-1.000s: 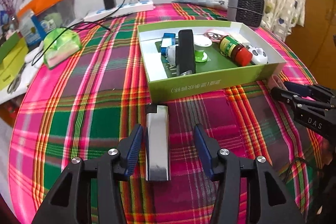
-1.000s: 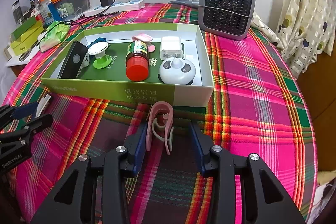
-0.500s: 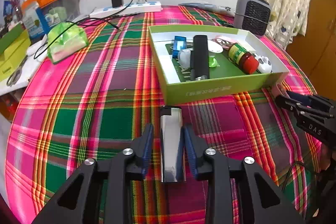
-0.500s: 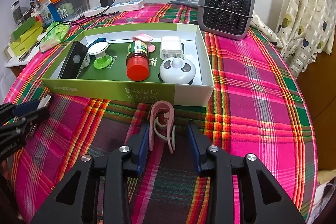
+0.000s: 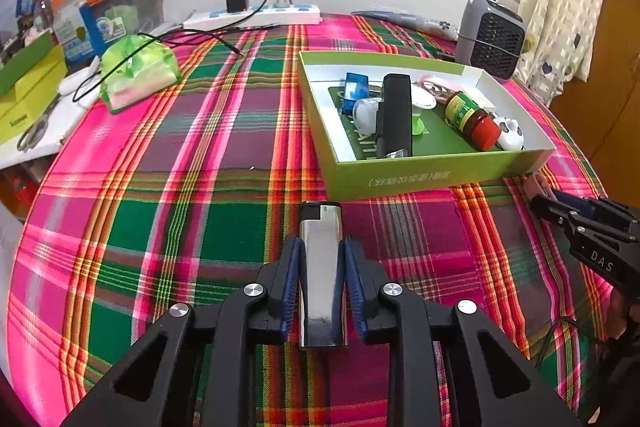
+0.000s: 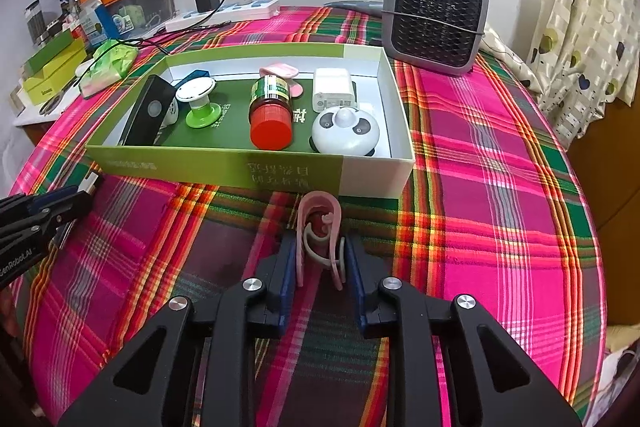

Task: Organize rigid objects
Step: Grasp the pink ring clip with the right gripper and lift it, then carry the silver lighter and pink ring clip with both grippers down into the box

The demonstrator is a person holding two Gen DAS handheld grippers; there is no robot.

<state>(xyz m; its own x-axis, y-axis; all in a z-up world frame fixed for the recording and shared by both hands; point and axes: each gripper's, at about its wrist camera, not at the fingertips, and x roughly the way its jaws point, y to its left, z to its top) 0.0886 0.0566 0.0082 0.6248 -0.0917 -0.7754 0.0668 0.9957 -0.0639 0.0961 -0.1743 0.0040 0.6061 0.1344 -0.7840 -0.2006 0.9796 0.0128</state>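
Jaws of the left gripper (image 5: 321, 263) just drawn in, blue pads pressed flat on both sides of a silver lighter (image 5: 321, 275) lying lengthwise on the plaid tablecloth (image 5: 160, 195), low in the centre of the left wrist view, black cap end pointing toward the box. Jaws of the right gripper (image 6: 321, 259) likewise just narrowed, pads touching both legs of a pink clothes peg (image 6: 320, 227) at lower centre of the right wrist view, its rounded end just short of the box wall. Beyond both, a shallow green box (image 6: 224, 169) at mid-frame, holding a black rectangular device (image 6: 149, 115) along its left wall, a white-and-green spool-shaped piece (image 6: 198, 103), a red-capped bottle (image 6: 271, 115) on its side, a white panda-faced gadget (image 6: 346, 131), a white charger block (image 6: 334, 93) and a blue item (image 5: 355, 89) near the far corner. Further out, a grey heater (image 6: 436, 19) at upper right behind the box, a white power strip (image 5: 256, 17) with a black adapter along the far table edge, a green tissue pack (image 5: 138, 75) at upper left. Right gripper's tips also at the right edge of the left wrist view, beside the box corner.
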